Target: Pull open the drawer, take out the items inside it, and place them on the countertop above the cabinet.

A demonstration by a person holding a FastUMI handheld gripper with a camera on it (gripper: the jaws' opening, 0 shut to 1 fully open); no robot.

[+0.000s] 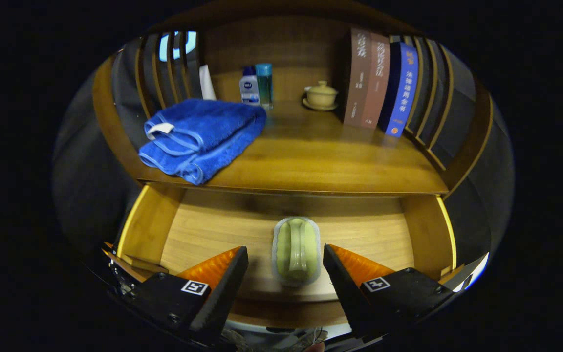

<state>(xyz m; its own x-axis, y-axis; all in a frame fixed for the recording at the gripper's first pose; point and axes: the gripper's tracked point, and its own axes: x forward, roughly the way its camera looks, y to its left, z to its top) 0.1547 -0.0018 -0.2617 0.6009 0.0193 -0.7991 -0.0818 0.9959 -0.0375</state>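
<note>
Claw [285, 264] spread around brush [296, 250] in wooden drawer [213, 230].

Vertical pale characters on two brown book spines [359, 73] at one o'clock, not legible. Vertical yellow characters on blue book spine [405, 93] beside them. Label on white bottle [249, 89] at twelve o'clock, unread. Square coded markers on gripper [285, 248], fingers spread apart flanking pale green item [296, 244].

Bare drawer floor [203, 230] around brush [296, 250].
</note>
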